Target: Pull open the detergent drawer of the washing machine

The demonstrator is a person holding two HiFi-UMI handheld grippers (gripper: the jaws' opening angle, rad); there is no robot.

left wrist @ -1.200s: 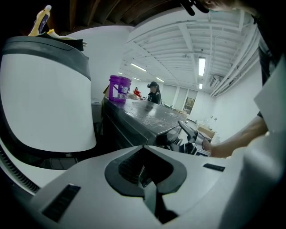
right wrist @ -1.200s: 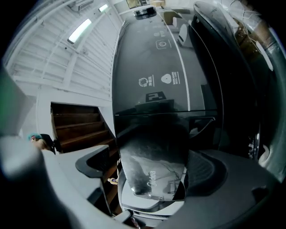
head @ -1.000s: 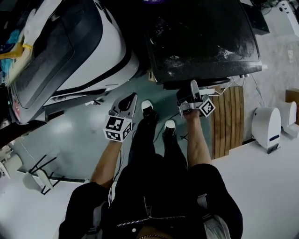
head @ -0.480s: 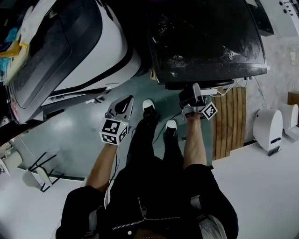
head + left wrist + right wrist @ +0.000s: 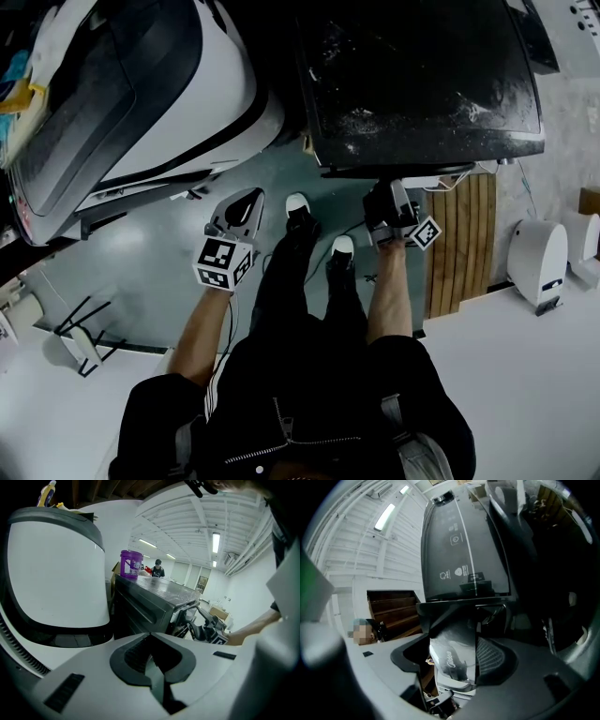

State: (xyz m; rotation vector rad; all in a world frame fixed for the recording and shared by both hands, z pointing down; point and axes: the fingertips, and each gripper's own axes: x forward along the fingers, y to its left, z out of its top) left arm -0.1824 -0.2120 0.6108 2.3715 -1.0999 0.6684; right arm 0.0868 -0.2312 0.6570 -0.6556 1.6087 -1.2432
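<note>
The right claw (image 5: 384, 195) had just been closed on the detergent drawer (image 5: 454, 653) at the washing machine's (image 5: 422, 84) six-o'clock edge, for pulling; the left claw (image 5: 246, 206), shut empty, was held clear.

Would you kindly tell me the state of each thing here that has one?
Detergent drawer: between the right tongs, not visibly pulled out.
Right tongs: have just been closing around it; grip unclear.
Left tongs: shut, empty.
Purple jug: upright, at the washing machine's far end.
</note>
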